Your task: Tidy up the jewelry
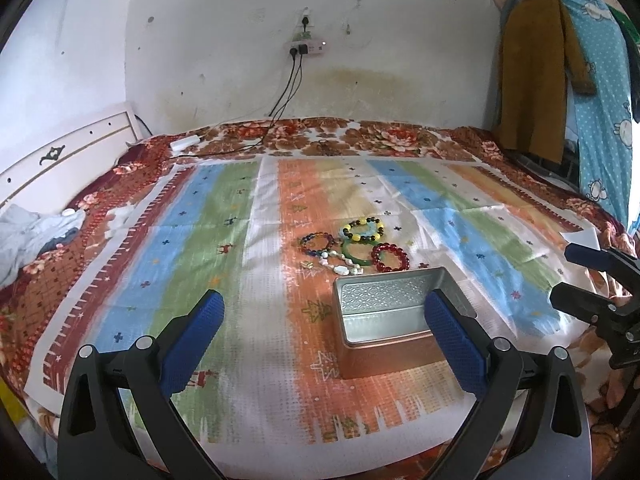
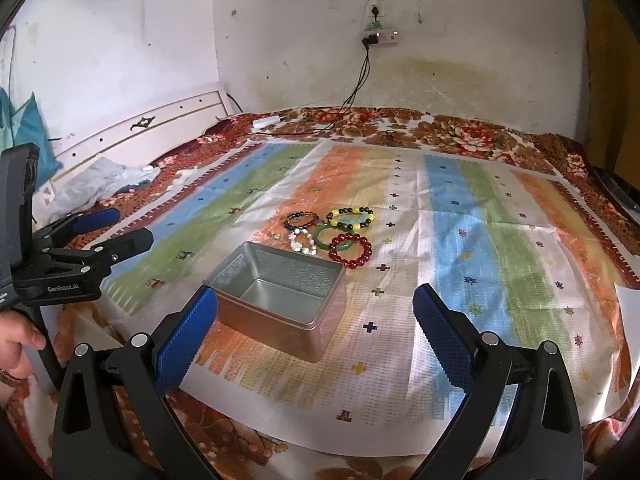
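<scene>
An open, empty metal tin (image 1: 390,316) (image 2: 280,292) sits on a striped mat (image 1: 240,280) (image 2: 480,264) on the bed. Just beyond it lies a cluster of bracelets: a red bead one (image 1: 390,257) (image 2: 350,251), a green bangle (image 1: 353,253) (image 2: 332,237), a yellow and black bead one (image 1: 364,230) (image 2: 352,218), a dark bead one (image 1: 317,242) (image 2: 302,220) and a white stone one (image 1: 340,264) (image 2: 303,243). My left gripper (image 1: 326,320) (image 2: 116,226) is open and empty, short of the tin. My right gripper (image 2: 316,320) (image 1: 568,276) is open and empty, near the tin's right side.
A floral blanket (image 1: 360,136) (image 2: 440,124) covers the bed under the mat. A white headboard (image 1: 60,156) (image 2: 140,136) and crumpled clothes (image 1: 36,236) are at the left. Cables (image 1: 280,108) hang from a wall socket. Hanging clothes (image 1: 536,80) are at the right.
</scene>
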The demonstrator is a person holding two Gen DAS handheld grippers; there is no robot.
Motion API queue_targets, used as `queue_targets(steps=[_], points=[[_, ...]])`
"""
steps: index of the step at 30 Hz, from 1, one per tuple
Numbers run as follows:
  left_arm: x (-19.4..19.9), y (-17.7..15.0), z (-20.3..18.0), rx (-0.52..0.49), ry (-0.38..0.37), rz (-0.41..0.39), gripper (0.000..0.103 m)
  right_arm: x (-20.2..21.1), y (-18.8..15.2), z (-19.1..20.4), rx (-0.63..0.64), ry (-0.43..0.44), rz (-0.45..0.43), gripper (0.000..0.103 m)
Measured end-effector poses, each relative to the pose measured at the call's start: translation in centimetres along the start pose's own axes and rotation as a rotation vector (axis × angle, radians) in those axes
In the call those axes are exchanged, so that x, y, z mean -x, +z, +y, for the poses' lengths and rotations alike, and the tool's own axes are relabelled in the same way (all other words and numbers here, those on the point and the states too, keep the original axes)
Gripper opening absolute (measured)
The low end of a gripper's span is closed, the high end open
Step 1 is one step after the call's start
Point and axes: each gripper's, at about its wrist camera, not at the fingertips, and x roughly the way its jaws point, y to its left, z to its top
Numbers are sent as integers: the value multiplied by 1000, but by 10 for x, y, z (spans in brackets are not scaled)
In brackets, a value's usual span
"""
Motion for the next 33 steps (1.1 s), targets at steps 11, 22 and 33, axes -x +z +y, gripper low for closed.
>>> queue_targets(steps=[11, 22, 33], points=[[0, -3, -1, -25, -9, -2, 98, 0, 0, -4, -27, -27, 2, 99], [6, -7, -3, -42, -28, -1, 98, 8, 7, -3, -66, 24, -14, 99], [4, 5, -1, 9, -31, 28, 98, 16, 8, -6, -94, 46, -7, 99]])
